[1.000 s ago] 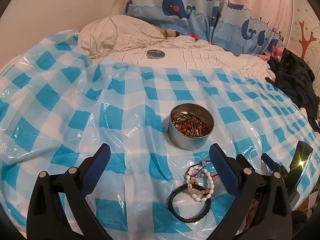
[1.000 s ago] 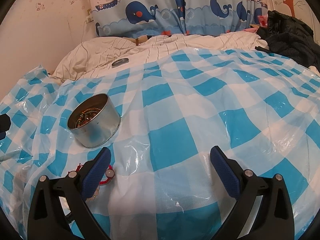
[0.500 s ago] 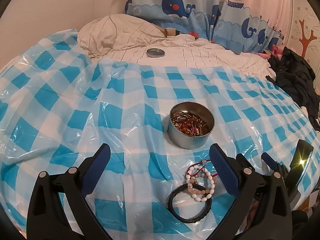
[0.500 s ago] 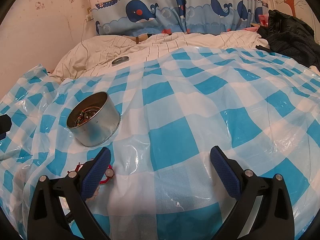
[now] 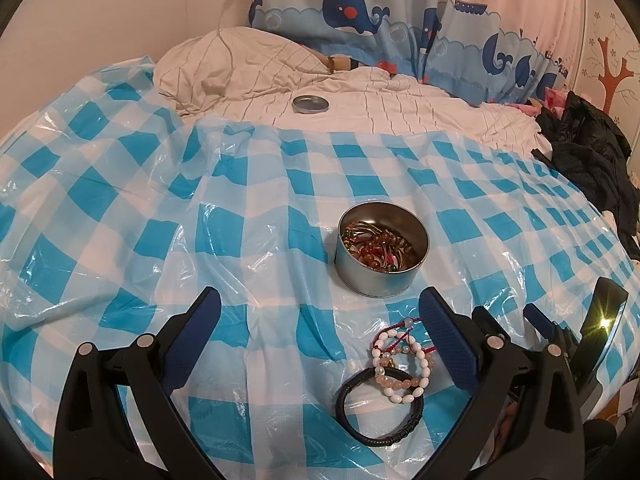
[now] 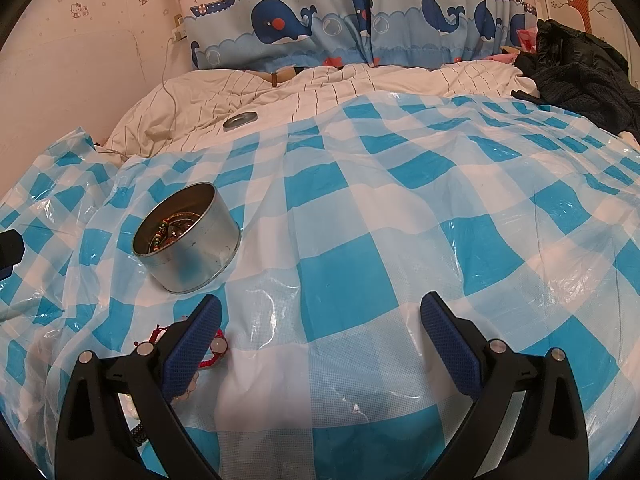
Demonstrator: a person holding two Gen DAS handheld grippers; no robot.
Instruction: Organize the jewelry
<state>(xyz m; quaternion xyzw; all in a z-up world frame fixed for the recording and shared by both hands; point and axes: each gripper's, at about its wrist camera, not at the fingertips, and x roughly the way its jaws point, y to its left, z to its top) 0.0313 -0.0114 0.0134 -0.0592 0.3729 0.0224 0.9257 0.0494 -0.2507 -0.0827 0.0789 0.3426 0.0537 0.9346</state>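
A round metal tin (image 5: 382, 254) stands upright on the blue-checked plastic sheet (image 5: 160, 220) over the bed, holding a tangle of amber, red and gold beads. Just in front of it lie loose bracelets (image 5: 398, 364): white and peach bead strands on red cord, overlapping a black braided band (image 5: 378, 410). Both the left tool (image 5: 320, 334) and the right tool (image 6: 320, 334) hover wide apart, empty. The tin's lid (image 5: 310, 103) sits well behind on the striped bedding.
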